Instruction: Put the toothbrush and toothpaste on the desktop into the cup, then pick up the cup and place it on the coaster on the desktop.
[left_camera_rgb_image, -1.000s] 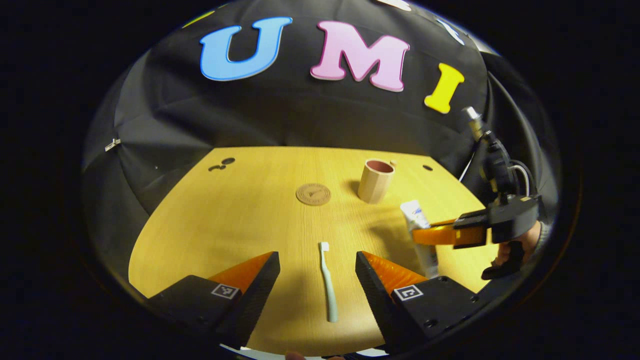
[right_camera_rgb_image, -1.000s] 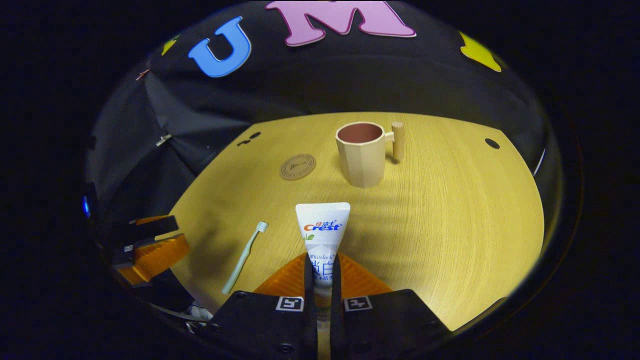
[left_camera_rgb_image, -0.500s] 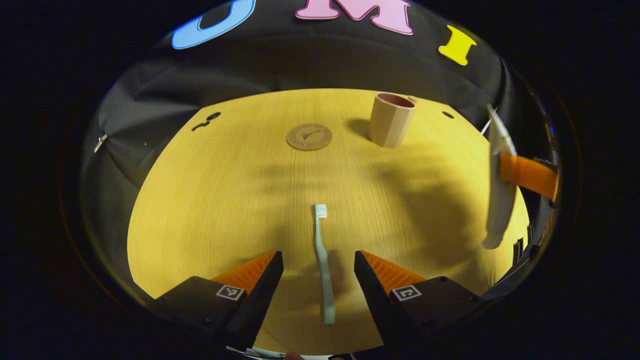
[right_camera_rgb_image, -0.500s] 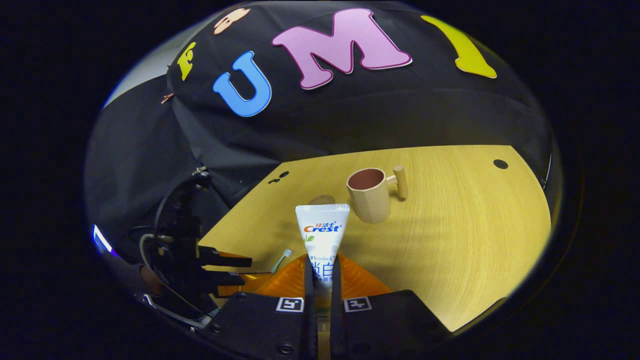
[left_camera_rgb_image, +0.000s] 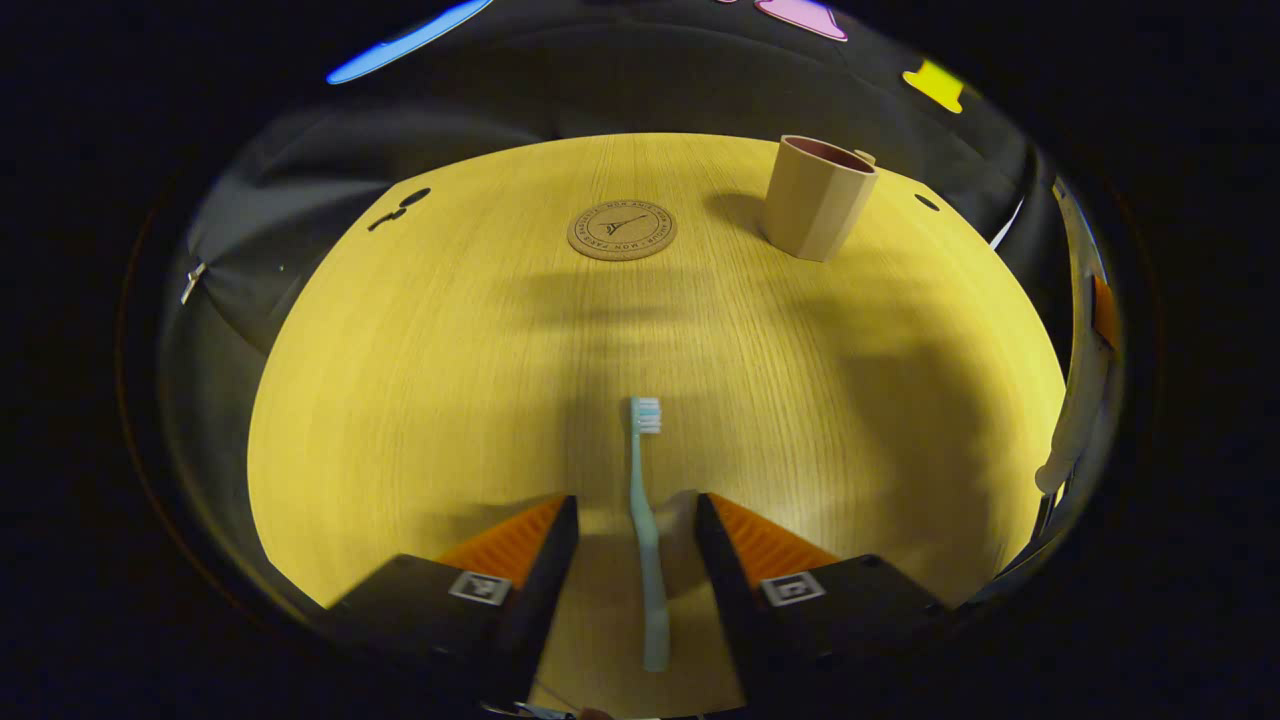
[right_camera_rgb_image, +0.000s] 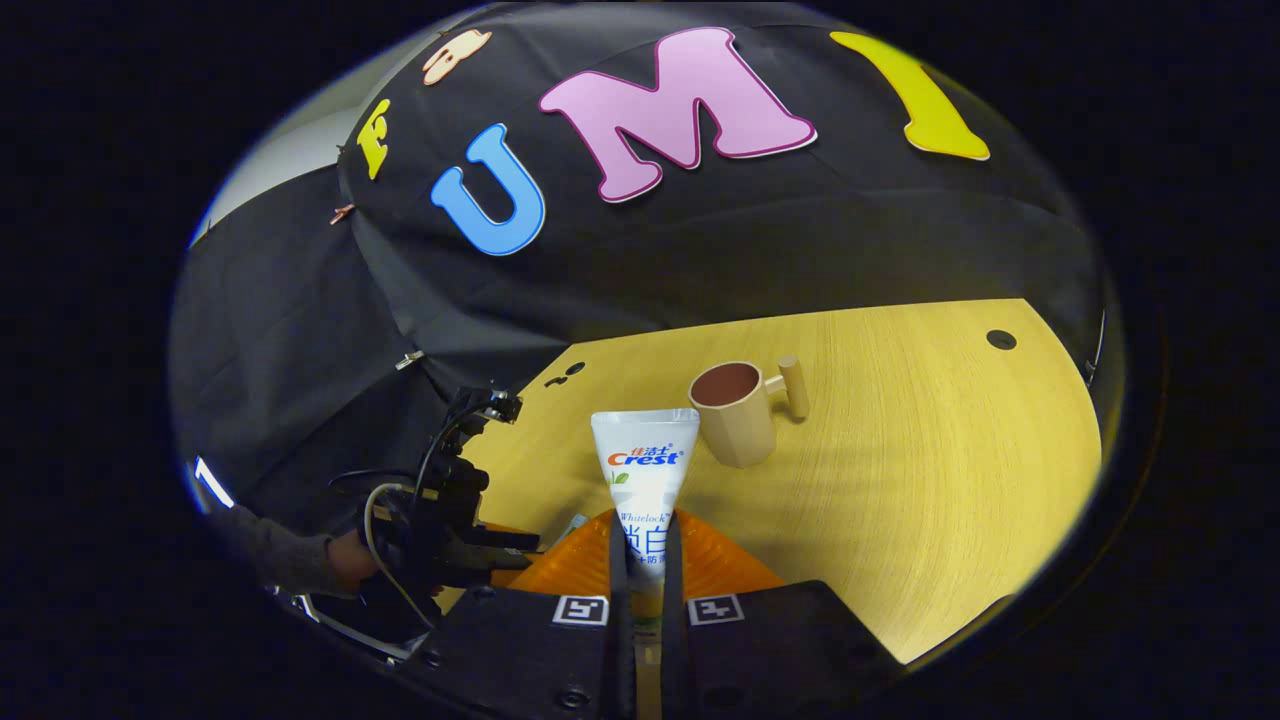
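Observation:
A pale green toothbrush (left_camera_rgb_image: 646, 520) lies on the wooden desktop (left_camera_rgb_image: 420, 380), its bristles pointing away from me. My left gripper (left_camera_rgb_image: 636, 548) is low over it and open, one finger on each side of the handle with gaps to both. My right gripper (right_camera_rgb_image: 645, 560) is shut on a white toothpaste tube (right_camera_rgb_image: 645, 465), held upright in the air; the tube (left_camera_rgb_image: 1075, 400) also hangs at the right edge of the left gripper view. The beige cup (left_camera_rgb_image: 818, 200) (right_camera_rgb_image: 737, 420) stands upright at the far right. The round cork coaster (left_camera_rgb_image: 621, 229) lies left of the cup.
Dark holes mark the desktop at the far left (left_camera_rgb_image: 414, 196) and far right (left_camera_rgb_image: 926, 202). In the right gripper view a sleeved hand (right_camera_rgb_image: 300, 560) holds the left gripper (right_camera_rgb_image: 450, 545) low at the left. Black cloth walls close the desk's far side.
My left gripper has dropped closer to the toothbrush and its fingers have narrowed around the handle. My right gripper has lifted the toothpaste up and away from the desktop.

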